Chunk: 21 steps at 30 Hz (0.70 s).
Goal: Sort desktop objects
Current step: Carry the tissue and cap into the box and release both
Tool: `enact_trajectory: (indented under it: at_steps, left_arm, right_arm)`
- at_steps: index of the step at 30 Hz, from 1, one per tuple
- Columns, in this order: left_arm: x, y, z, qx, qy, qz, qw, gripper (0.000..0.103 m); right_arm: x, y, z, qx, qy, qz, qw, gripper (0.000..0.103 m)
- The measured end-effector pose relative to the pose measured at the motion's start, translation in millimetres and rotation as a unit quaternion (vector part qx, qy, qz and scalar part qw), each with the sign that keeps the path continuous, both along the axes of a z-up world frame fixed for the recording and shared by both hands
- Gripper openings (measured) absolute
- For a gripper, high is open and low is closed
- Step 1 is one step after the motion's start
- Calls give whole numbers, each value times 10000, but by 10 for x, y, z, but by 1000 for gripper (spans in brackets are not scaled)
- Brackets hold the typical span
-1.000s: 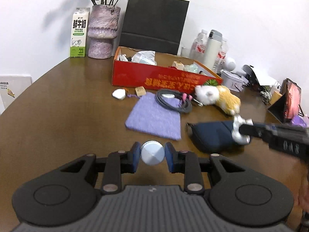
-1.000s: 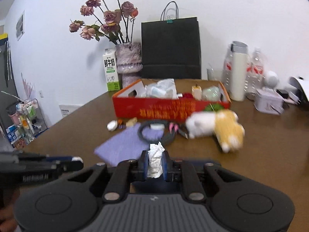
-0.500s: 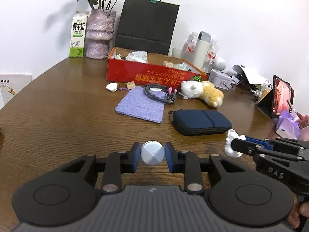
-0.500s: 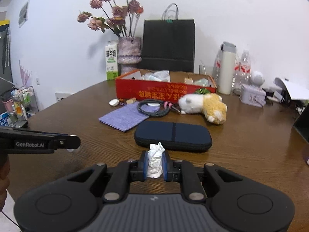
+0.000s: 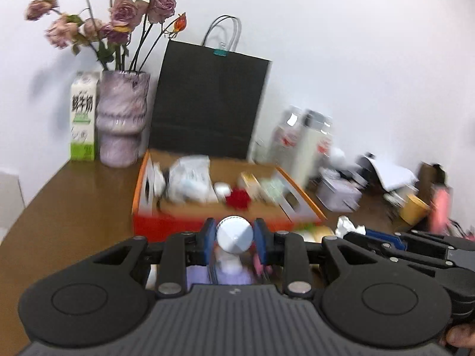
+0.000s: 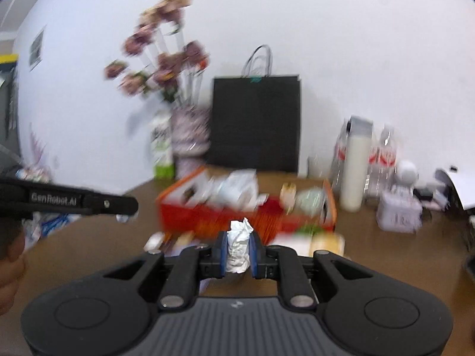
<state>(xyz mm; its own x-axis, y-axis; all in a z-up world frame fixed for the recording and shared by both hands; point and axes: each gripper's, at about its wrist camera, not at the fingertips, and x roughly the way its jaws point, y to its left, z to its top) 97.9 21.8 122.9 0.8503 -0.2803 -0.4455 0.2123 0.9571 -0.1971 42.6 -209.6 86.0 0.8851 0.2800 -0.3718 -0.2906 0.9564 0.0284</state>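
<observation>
Left wrist view: the left gripper point(image 5: 234, 241) pinches a small round silver cap point(image 5: 234, 235) between its blue pads point(image 5: 208, 241), exactly as it did a second ago. What has changed is the backdrop. A second ago the purple cloth, the coiled cable and the dark blue pouch lay spread on the wooden table point(image 5: 68, 207) ahead of the fingers; now the gripper sits higher and closer to the red cardboard box point(image 5: 166, 225), whose open top, with plastic packets and a red item inside, fills the middle of the frame. The purple cloth point(image 5: 202, 276) shows only as a sliver under the fingers. The picture is smeared, so small contents of the box cannot be named. At the right edge the right gripper point(image 5: 353, 233) comes alongside, carrying a crumpled white tissue point(image 5: 346, 225).

Right wrist view: the right gripper point(image 6: 239, 250) has its jaws pressed tight on the crumpled white tissue point(image 6: 239, 247), which stands upright between the pads, unchanged from the earlier frames. The dark pouch that lay just ahead half a second ago is gone from view, and the red box point(image 6: 207, 219) now lies straight ahead and much nearer. The left gripper point(image 6: 124, 206) reaches in from the left, level with the box's near corner.

Judged from this, both hands appear to be carrying their items toward the box together; the next step is probably to bring each one over the open top before letting go, since neither is clearly above the box yet.
</observation>
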Motion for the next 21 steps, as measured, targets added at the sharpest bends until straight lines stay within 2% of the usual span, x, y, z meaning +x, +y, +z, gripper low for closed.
enact_trajectory:
  at_steps: [1,3,4,6,7,10,12,13,14,16,18,20,21]
  left_arm:
    - [319,-63,9,126,124,-179,9997,28]
    - [857,-153,-56,167,340,-9,9993,28]
    - [1206,-249,-146,322,625,-120,9975,28]
    - [1705,-364,-346,384,1065,-8,9936,28]
    - [1965,-461,-469,588,1294,-3,9899,28]
    - [2386,-582,-675,672,1619,-75,9845,29]
    - [2502,-598,-742,690,1688,-44,9832,36]
    - [2525,-619,-753,779,1652,1,9832,46]
    - [2507,-635,-749,888,1546,42,9840,49]
    - [2471,-626,-708,993,1405,66,9851,62]
    - [2359,-547,-633,980,1328,267,9859,71]
    - [2136,-436,-512,761,1153,464,9893,79]
    - [1979,-382,-466,574,1084,517,9911,87]
  right_arm:
    - [287,-14,57,39,136,-34,9999,14]
    - [919,-66,126,211,401,-204,9988,14]
    - [1250,-53,118,84,646,-225,9976,14]
    - [1890,-49,17,-39,1108,-453,9928,14]
    - [2182,-44,-65,-137,1414,-483,9887,14]
    - [2850,-76,-343,-131,2125,-680,9747,15]
    - [3124,-68,-486,-167,2392,-738,9680,25]
    - [3212,-60,-538,-206,2431,-805,9664,33]
    - [3257,-54,-584,-252,2501,-844,9642,45]
    - [3304,-63,-590,-188,2439,-901,9654,47]
    - [3263,-80,-527,-105,2341,-934,9677,56]
    - [3171,-127,-456,-7,2233,-942,9702,57]
    - [3072,-144,-399,37,2173,-929,9717,58]
